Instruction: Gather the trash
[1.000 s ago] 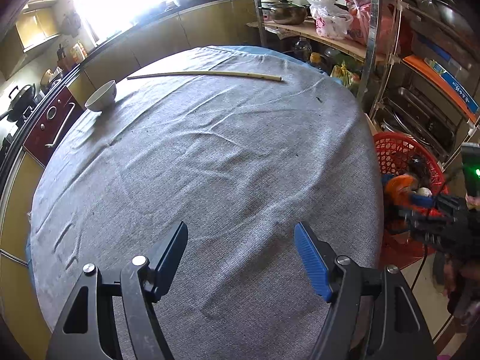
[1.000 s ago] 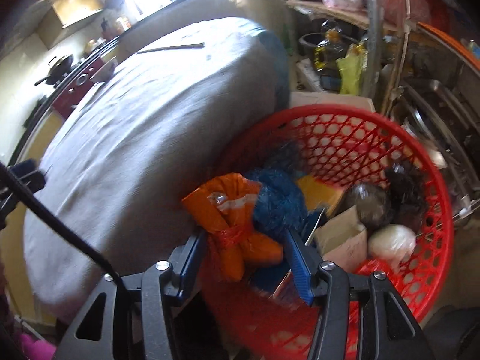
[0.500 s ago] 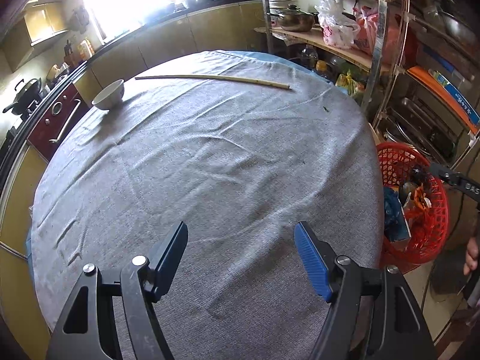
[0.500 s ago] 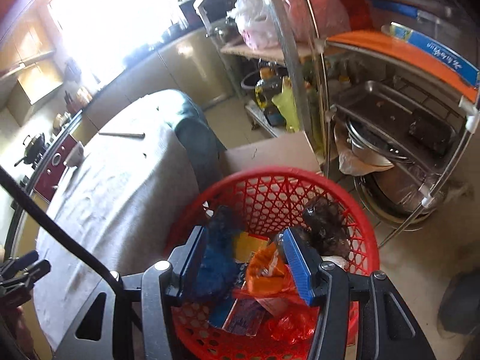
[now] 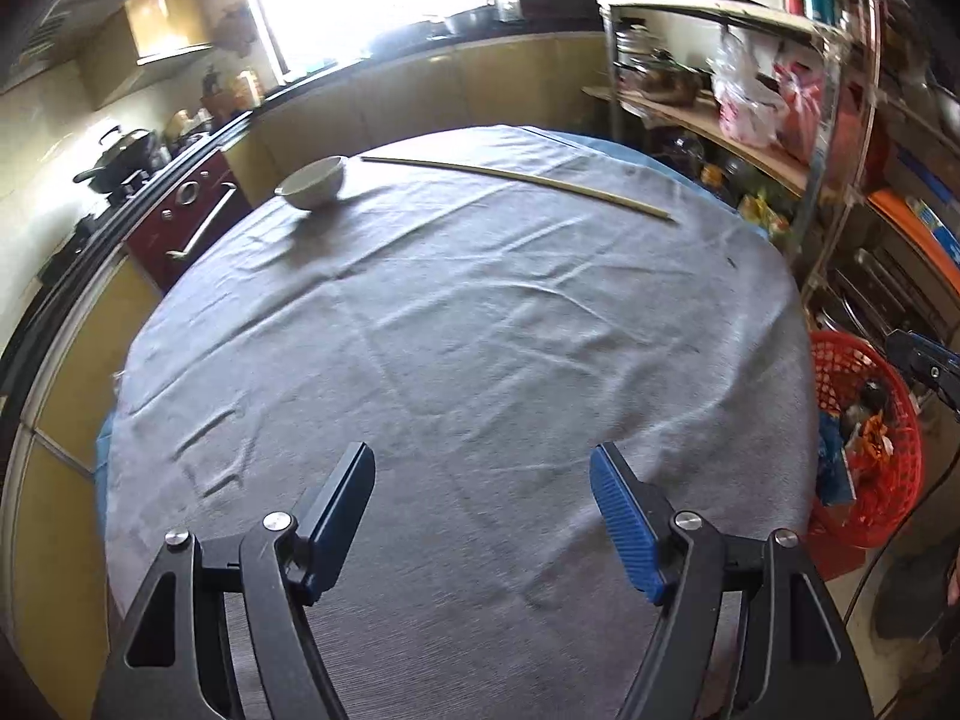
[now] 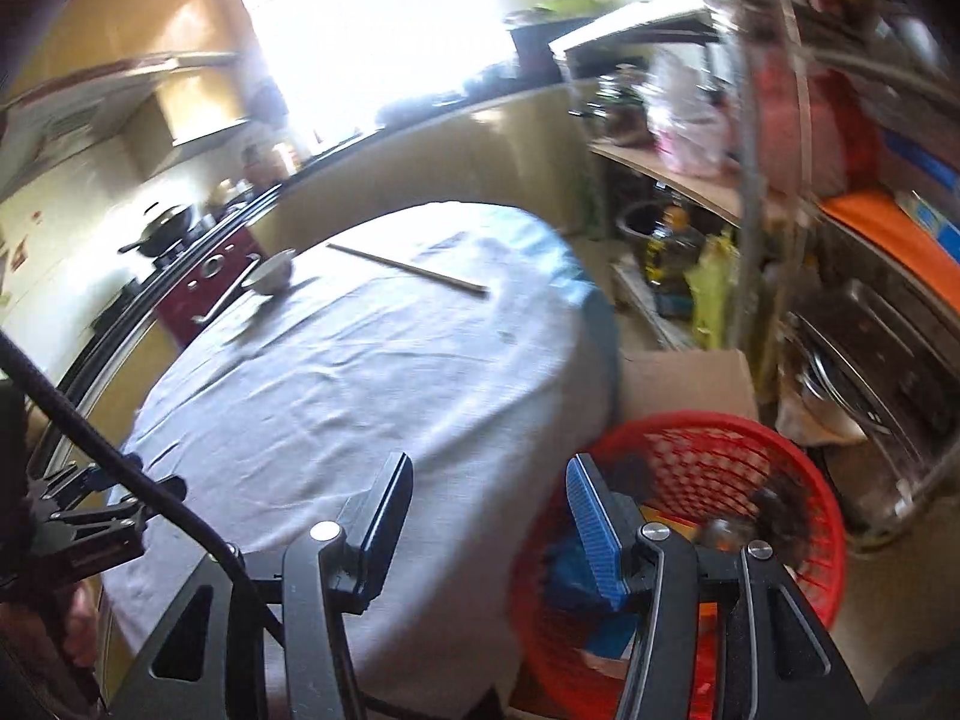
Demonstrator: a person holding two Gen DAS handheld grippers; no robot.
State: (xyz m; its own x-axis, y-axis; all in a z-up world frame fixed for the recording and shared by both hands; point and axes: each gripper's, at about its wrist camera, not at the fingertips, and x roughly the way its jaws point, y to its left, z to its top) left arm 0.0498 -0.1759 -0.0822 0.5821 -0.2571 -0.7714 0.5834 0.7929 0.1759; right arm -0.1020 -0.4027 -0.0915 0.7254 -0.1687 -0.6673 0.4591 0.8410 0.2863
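A red mesh basket (image 5: pixel 900 450) (image 6: pixel 708 450) stands on the floor at the table's right edge and holds trash: an orange wrapper (image 5: pixel 870 426), blue packets (image 6: pixel 570 564) and dark items. My left gripper (image 5: pixel 480 480) is open and empty above the near part of the round table with its grey cloth (image 5: pixel 468 330). My right gripper (image 6: pixel 489 492) is open and empty, raised over the table edge beside the basket; part of it shows in the left wrist view (image 5: pixel 924 360).
A white bowl (image 5: pixel 312 180) (image 6: pixel 270 276) and a long thin stick (image 5: pixel 516 180) (image 6: pixel 408 267) lie at the table's far side. A metal shelf rack (image 5: pixel 840 120) with pots and bags stands right. A cardboard box (image 6: pixel 690 378) sits behind the basket. A stove (image 5: pixel 120 162) stands left.
My right gripper let go of the orange wrapper into the basket, then rose and swung left toward the table. My left gripper lifted and tilted up slightly.
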